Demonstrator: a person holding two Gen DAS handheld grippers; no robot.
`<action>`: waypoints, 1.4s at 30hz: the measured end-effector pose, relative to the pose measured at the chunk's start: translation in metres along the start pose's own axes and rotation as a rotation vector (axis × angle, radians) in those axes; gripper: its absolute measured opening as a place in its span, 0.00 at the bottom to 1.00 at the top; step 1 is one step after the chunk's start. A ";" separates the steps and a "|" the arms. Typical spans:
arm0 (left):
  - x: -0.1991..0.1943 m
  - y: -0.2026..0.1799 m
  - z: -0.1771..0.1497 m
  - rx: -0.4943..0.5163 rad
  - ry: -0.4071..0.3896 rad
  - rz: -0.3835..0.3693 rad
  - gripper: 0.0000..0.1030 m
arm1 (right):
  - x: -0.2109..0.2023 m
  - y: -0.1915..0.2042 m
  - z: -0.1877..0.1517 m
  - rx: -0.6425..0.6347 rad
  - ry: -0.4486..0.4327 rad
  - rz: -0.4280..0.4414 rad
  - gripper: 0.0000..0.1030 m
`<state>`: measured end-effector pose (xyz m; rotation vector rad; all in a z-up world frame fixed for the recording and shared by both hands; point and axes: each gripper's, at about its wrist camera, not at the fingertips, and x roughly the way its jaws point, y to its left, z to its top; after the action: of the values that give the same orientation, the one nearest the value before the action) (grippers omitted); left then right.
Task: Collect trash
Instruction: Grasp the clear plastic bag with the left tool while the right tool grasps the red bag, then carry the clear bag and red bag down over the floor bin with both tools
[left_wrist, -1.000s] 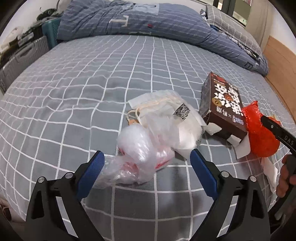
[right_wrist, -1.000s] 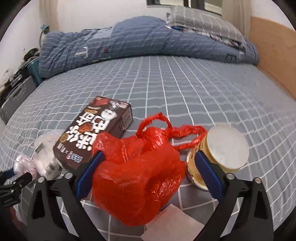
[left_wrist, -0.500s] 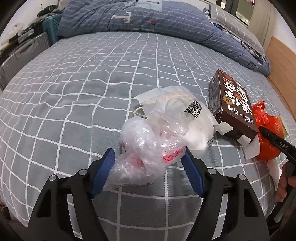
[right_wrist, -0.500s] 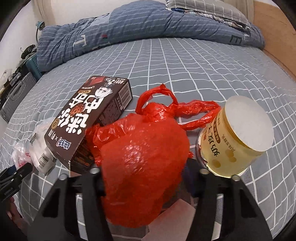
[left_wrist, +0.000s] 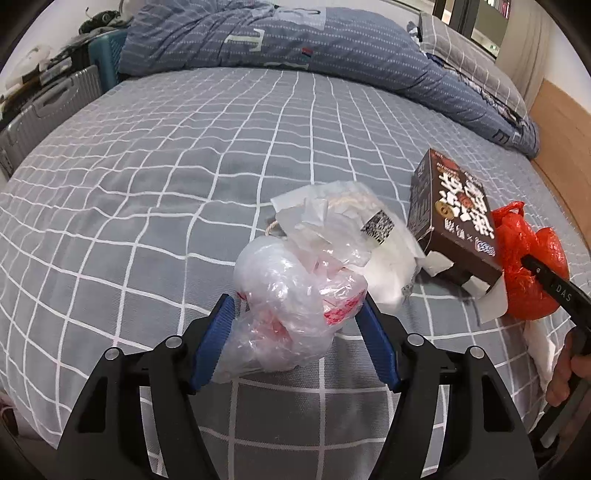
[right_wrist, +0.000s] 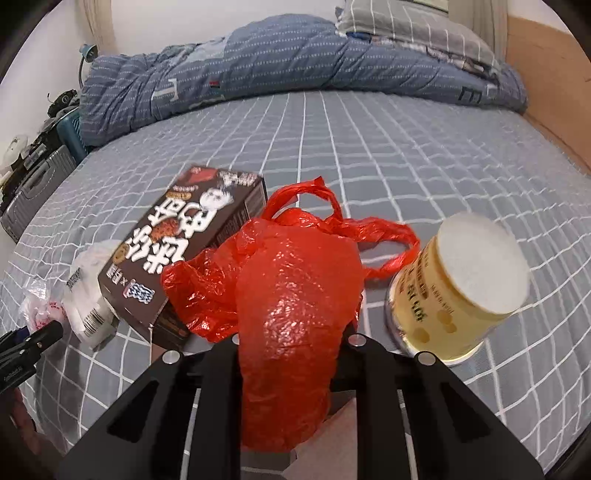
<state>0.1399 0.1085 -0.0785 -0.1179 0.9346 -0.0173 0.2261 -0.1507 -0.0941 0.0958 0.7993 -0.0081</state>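
Note:
A crumpled clear plastic bag (left_wrist: 291, 295) with red print lies on the grey checked bed sheet (left_wrist: 166, 166). My left gripper (left_wrist: 295, 306) is closing on it, and both blue pads (left_wrist: 221, 325) touch its sides. A full red plastic bag (right_wrist: 295, 295) sits between the jaws of my right gripper (right_wrist: 291, 332), which squeeze it as they close; its fingertips are hidden behind the bag. In the left wrist view the red bag (left_wrist: 532, 258) shows at far right with a right gripper finger (left_wrist: 546, 277) against it.
A brown snack box (right_wrist: 192, 236) leans beside the red bag, and a yellow lidded cup (right_wrist: 458, 291) lies to its right. White wrappers (left_wrist: 384, 258) sit between box and clear bag. A blue duvet (left_wrist: 295, 37) crosses the far side; a suitcase (left_wrist: 44, 110) stands left.
Both grippers have narrowed from wide open. The left pads now touch the clear bag. The right jaws have pinched the red bag, bulging it upward.

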 end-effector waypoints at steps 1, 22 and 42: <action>-0.002 0.000 0.001 -0.001 -0.001 -0.001 0.60 | -0.003 0.001 0.001 -0.004 -0.007 0.000 0.16; -0.035 -0.005 0.006 -0.007 -0.016 -0.030 0.57 | -0.048 0.003 0.009 -0.024 -0.083 -0.004 0.16; -0.079 -0.018 -0.017 0.009 -0.051 -0.026 0.56 | -0.107 0.011 -0.010 -0.071 -0.133 0.007 0.16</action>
<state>0.0800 0.0941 -0.0226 -0.1218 0.8821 -0.0420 0.1445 -0.1416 -0.0233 0.0302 0.6658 0.0199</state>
